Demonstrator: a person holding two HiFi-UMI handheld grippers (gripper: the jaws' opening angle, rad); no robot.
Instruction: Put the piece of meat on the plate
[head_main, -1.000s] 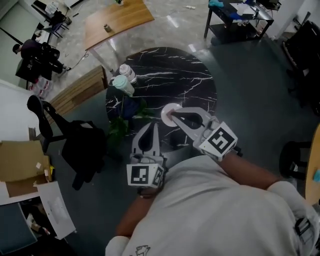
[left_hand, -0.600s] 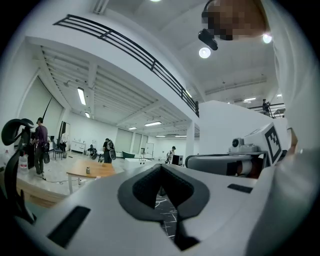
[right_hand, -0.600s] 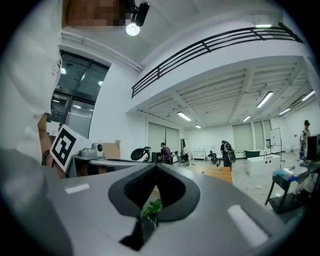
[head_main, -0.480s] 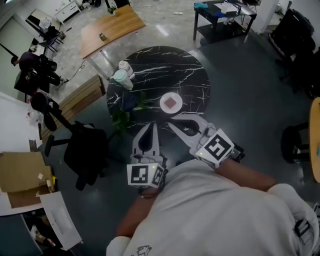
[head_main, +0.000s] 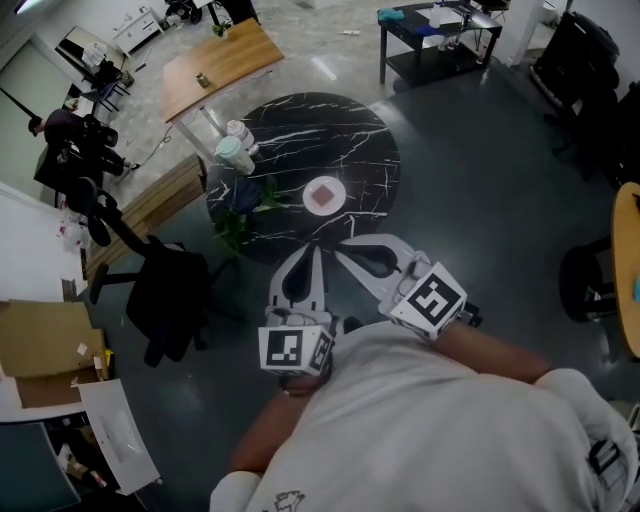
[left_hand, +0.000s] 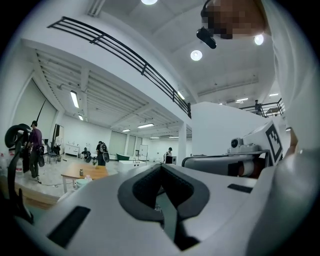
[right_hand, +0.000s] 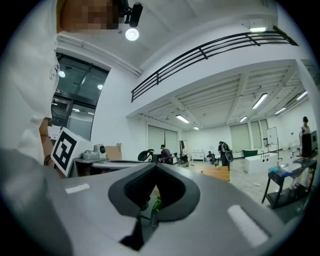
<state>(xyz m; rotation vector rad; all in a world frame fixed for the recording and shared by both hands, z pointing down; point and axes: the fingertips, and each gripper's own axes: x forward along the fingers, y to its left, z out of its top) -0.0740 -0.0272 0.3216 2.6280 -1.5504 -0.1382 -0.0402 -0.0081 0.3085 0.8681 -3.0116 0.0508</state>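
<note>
The reddish square piece of meat (head_main: 323, 195) lies on the small white round plate (head_main: 309, 204), well ahead of your left gripper (head_main: 312, 254) and right gripper (head_main: 346, 251). Both are pressed together and empty, so the job looks done.

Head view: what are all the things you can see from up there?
table: one, black marble, round, centre
plate: one, white, on the table's near part
piece of meat: one, reddish, on the plate
bottles: two, pale, table's left edge
plant: one, green, table's near-left edge
wooden table: one, brown, top left
chair: one, black, left
left gripper: one, grey, shut, empty
right gripper: one, grey, shut, empty
</note>
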